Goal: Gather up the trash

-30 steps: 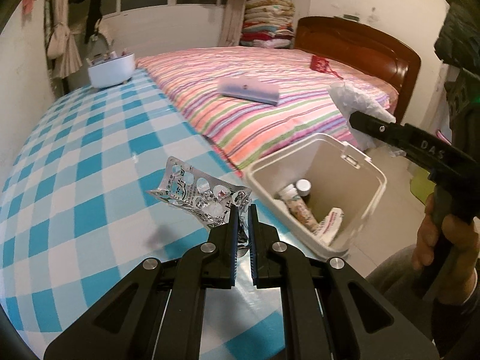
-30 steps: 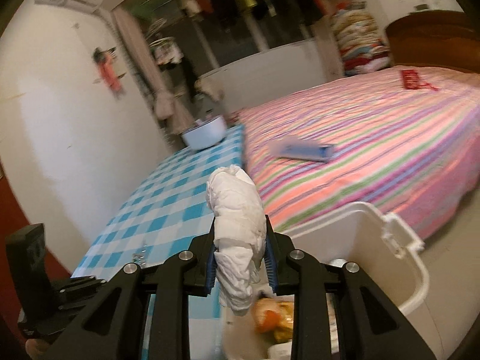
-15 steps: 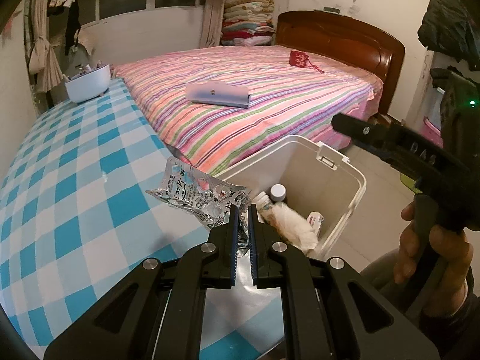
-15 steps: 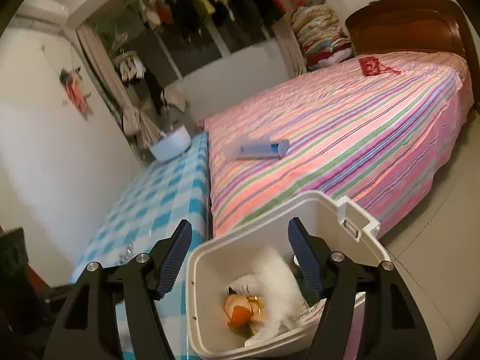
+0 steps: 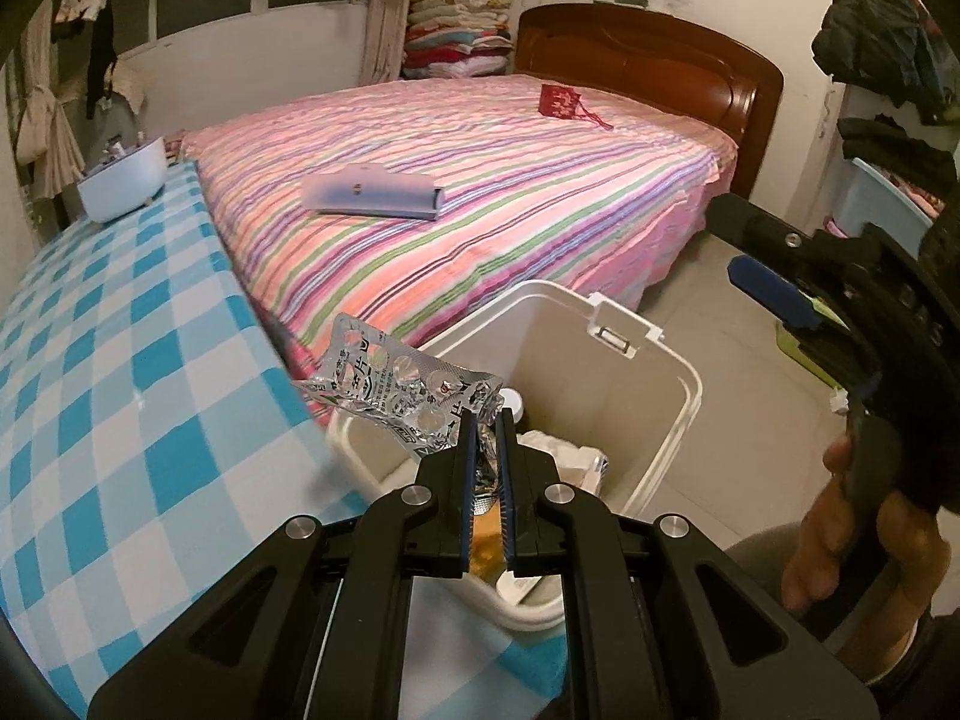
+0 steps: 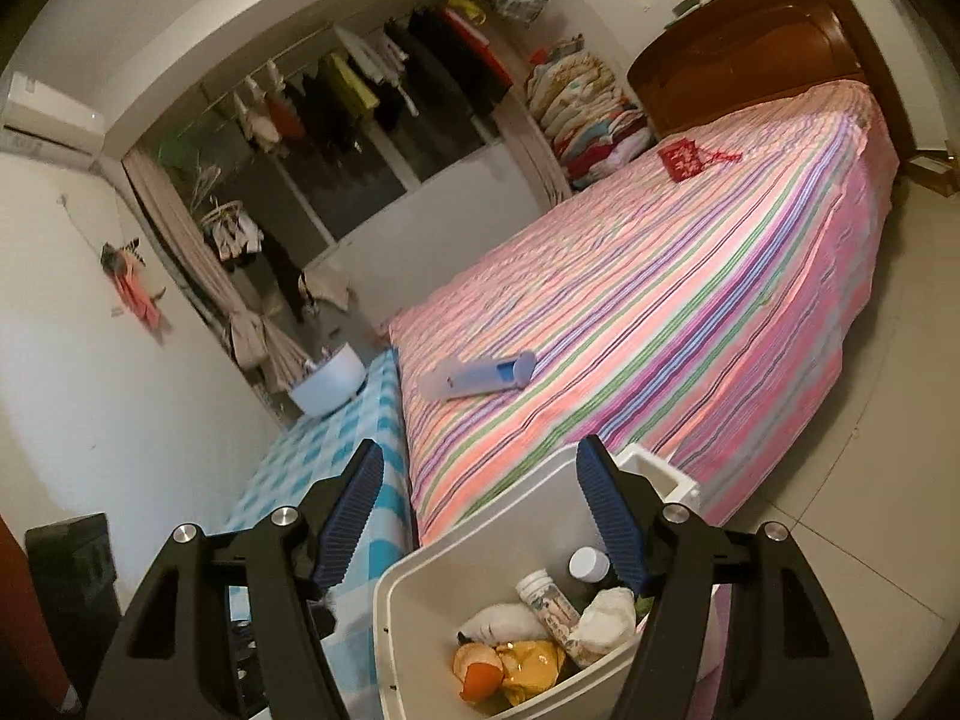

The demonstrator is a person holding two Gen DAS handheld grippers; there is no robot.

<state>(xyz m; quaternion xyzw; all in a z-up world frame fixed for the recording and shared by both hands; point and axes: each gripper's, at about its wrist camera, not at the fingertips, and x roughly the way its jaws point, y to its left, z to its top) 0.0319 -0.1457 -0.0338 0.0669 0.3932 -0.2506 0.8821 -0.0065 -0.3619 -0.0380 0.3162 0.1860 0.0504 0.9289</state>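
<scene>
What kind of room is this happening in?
Most likely a lived-in bedroom at home. A large bed with a striped cover and wooden headboard fills the room, folded quilts are stacked by the window, and clothes hang along a rail above it.

left of our left claw [image 5: 485, 420] we see the table in a blue-and-white checked cloth [image 5: 108, 372], with a pale blue bowl-shaped container [image 5: 122, 185] far ahead at its back end. ahead and to the right lies the bed with a pink striped sheet [image 5: 480, 192]; on it a flat lavender case [image 5: 375, 199] rests mid-bed and a small red pouch [image 5: 561, 101] near the headboard. just under and ahead of the claw, a cream bin [image 5: 660, 420] stands on the tiled floor [image 5: 720, 324].
</scene>
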